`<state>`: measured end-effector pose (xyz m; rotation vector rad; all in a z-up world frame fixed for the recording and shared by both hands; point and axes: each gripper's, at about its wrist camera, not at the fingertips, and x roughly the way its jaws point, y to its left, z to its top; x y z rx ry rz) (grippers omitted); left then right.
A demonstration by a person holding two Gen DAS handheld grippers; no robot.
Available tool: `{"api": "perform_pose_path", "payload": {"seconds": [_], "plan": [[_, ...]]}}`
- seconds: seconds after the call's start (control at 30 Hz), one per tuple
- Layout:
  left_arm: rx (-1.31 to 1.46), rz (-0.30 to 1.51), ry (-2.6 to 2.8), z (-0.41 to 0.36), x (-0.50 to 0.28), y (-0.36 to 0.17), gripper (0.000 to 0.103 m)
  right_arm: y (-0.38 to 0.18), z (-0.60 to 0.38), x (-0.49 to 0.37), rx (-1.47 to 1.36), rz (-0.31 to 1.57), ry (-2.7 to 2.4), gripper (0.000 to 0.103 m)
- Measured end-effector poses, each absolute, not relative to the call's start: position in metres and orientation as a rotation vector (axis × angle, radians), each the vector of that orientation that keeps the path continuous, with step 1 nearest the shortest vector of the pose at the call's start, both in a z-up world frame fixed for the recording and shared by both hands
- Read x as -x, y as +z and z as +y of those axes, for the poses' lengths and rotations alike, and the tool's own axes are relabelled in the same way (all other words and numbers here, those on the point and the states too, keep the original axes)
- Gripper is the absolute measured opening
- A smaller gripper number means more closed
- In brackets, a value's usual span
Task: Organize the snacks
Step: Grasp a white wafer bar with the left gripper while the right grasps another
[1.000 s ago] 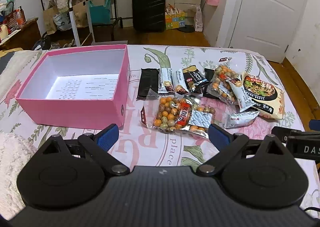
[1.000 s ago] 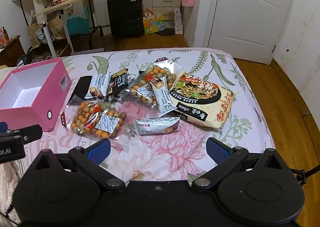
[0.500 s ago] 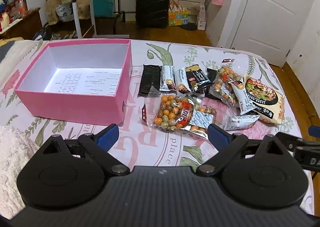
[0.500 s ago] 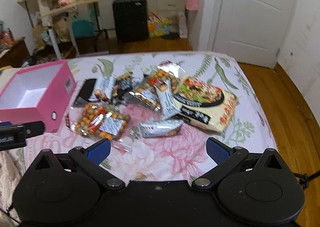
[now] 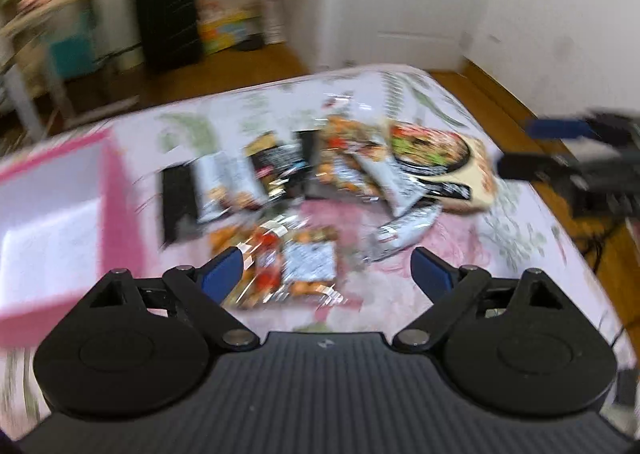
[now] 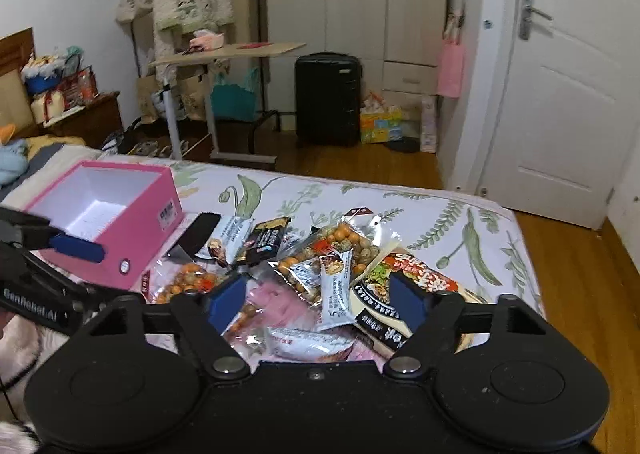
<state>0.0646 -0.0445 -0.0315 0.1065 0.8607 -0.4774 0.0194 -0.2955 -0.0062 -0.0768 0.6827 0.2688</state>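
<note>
Compared with half a second ago, we see both grippers lower over the snacks (image 6: pixel 320 266). The left gripper (image 5: pixel 326 268) and the right gripper (image 6: pixel 316 296) gape wide, empty. The pink box (image 6: pixel 132 230) sits at ten o'clock.

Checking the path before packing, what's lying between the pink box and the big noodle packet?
In the right wrist view, a row of small bars and two clear bags of nuts lie on the bedspread between the pink box and the noodle packet.

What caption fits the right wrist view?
Open right claw hovering over snack packets on the floral bedspread, pink box at left.
</note>
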Motion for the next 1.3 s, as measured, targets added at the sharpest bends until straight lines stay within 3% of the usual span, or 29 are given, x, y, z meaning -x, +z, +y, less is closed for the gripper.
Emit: {"api": "perform_pose_path", "payload": {"seconds": [0.1, 0.27, 0.6, 0.73, 0.8, 0.9, 1.1, 1.23, 1.3], "plan": [[-0.163, 0.860, -0.633, -0.070, -0.083, -0.047, 0.081, -0.022, -0.315, -0.052, -0.045, 0.742, 0.357, 0.061], [-0.184, 0.885, -0.837, -0.104, -0.110, -0.078, 0.075, -0.055, -0.330, -0.099, -0.150, 0.841, 0.448, 0.054], [-0.480, 0.893, -0.950, -0.162, -0.120, -0.134, 0.066, -0.105, -0.322, -0.152, -0.108, 0.921, 0.492, 0.054], [-0.477, 0.967, -0.898, -0.169, -0.134, -0.142, 0.046, -0.120, -0.317, -0.160, -0.059, 0.945, 0.464, 0.051], [-0.469, 1.021, -0.888, -0.171, -0.138, -0.146, 0.033, -0.128, -0.312, -0.161, -0.028, 0.956, 0.458, 0.040], [-0.474, 1.048, -0.867, -0.171, -0.140, -0.151, 0.033, -0.134, -0.302, -0.156, 0.067, 0.936, 0.449, 0.032], [-0.435, 1.043, -0.851, -0.177, -0.140, -0.152, 0.041, -0.127, -0.301, -0.153, 0.034, 0.934, 0.458, 0.028], [-0.419, 1.039, -0.821, -0.179, -0.139, -0.151, 0.027, -0.127, -0.307, -0.156, -0.028, 0.951, 0.440, 0.028], [-0.382, 1.065, -0.818, -0.175, -0.141, -0.149, 0.027, -0.126, -0.312, -0.156, -0.082, 0.958, 0.436, 0.028]]}}
